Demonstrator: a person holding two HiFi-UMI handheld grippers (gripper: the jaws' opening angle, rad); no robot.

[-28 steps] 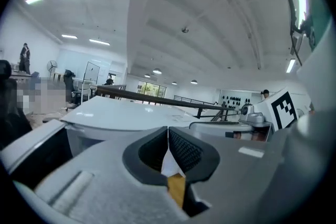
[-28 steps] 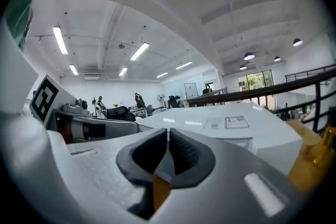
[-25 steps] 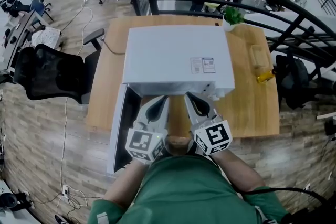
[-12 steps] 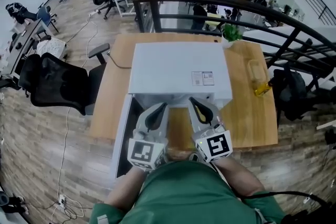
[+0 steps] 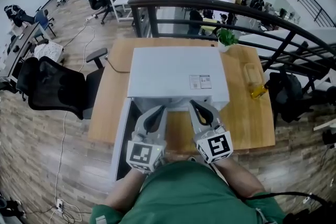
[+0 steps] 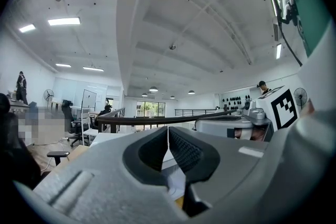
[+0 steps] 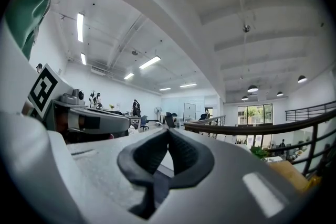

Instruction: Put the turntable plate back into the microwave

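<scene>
**A:** What has changed for us in the last second?

**B:** We have lifted both tools a touch and rolled them slightly. The left gripper [image 5: 163, 108] and the right gripper [image 5: 192, 103] sit side by side. Each is clenched on nothing, pads meeting tip to tip.

**A:** And the turntable plate?

**B:** We see it nowhere. It is in neither pair of jaws, and it is not on the table [image 5: 252, 123] to the right of the right gripper. Just ahead of our tips is the mouth of the microwave [image 5: 178, 68], and its top hides the cavity from us. We judge the plate may already lie inside, but we cannot confirm it.

**A:** What does that mean for the job?

**B:** Empty tools rising at the opening look to us like a placement finished, with a check still due.

**A:** Room to move?

**B:** The open door [image 5: 122, 134] stands just left of the left gripper, so we should not swing that way. Right of the right gripper the table gives us room. Far ahead, beyond the microwave, the railing [image 5: 210, 3] is well apart from us.
</scene>
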